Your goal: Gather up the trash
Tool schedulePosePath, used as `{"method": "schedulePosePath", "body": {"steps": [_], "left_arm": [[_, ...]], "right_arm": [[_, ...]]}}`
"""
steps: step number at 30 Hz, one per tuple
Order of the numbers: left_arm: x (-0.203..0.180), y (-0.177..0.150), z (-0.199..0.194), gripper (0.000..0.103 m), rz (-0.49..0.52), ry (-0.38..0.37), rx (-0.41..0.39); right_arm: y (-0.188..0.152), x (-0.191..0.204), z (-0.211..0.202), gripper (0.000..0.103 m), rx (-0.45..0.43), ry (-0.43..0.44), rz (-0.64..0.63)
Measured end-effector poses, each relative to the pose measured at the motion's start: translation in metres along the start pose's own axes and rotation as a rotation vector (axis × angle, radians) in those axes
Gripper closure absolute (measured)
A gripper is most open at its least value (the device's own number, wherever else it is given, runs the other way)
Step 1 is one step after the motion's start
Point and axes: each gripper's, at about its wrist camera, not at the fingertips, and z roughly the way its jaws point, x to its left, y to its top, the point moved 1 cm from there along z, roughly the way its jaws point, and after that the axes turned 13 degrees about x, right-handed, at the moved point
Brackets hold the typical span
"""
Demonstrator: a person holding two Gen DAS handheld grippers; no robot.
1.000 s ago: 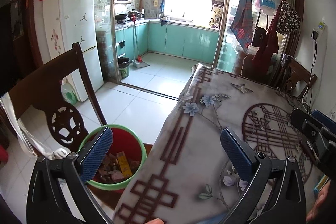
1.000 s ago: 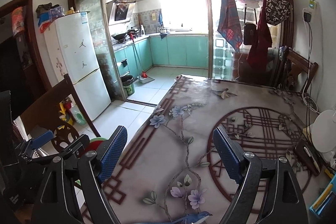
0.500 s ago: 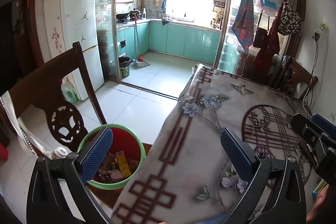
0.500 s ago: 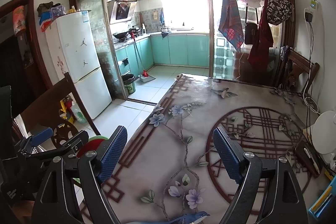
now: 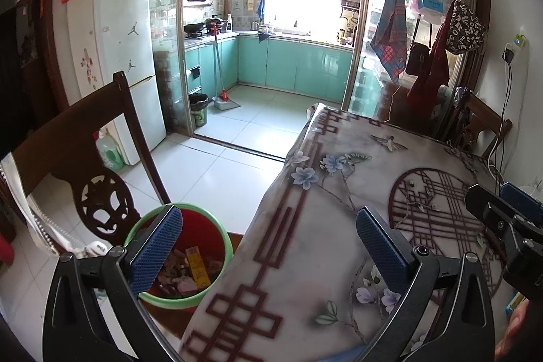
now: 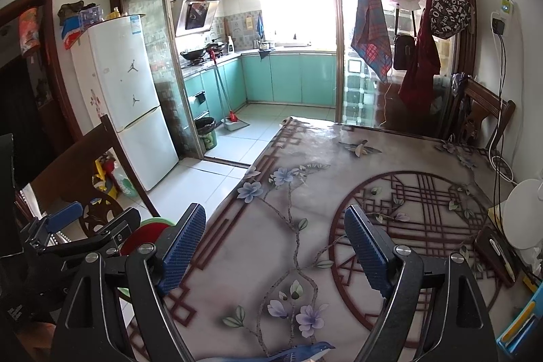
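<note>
Left gripper (image 5: 268, 246): fingers spread wide, empty, held over the table's near-left corner. Right gripper (image 6: 275, 243): fingers likewise apart, empty, held above the table (image 6: 305, 178), which wears a floral printed cloth. Trash bin (image 5: 210, 273): red pail with green rim, on the floor just beside the table's left edge, in front of a carved wooden chair (image 5: 98, 192); holds wrappers, scraps and a yellow carton (image 5: 196, 262). No loose trash shows on the visible cloth. Right table edge: dark phone-like object (image 6: 493, 251), white round item (image 6: 524, 212), blue-and-yellow item (image 6: 519, 328); identities unsure. Beyond: white fridge (image 6: 129, 97), kitchen with a second small dark bin (image 6: 206, 133) and a broom with dustpan (image 6: 230, 117). Risks: mistaking the right-edge belongings for trash; fingers snagging and dragging the cloth; knocking the pail against the chair when reaching down beside the table.
</note>
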Motion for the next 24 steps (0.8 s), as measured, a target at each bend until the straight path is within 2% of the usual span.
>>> {"method": "schedulePosePath", "body": {"steps": [17, 24], "left_arm": [[-0.007, 0.002, 0.004, 0.0, 0.002, 0.002, 0.017], [-0.016, 0.002, 0.006, 0.0, 0.033, -0.023, 0.016]], "right_arm": [[-0.001, -0.004, 0.002, 0.019, 0.003, 0.0, 0.002], [-0.004, -0.019, 0.01, 0.019, 0.022, 0.015, 0.023]]}}
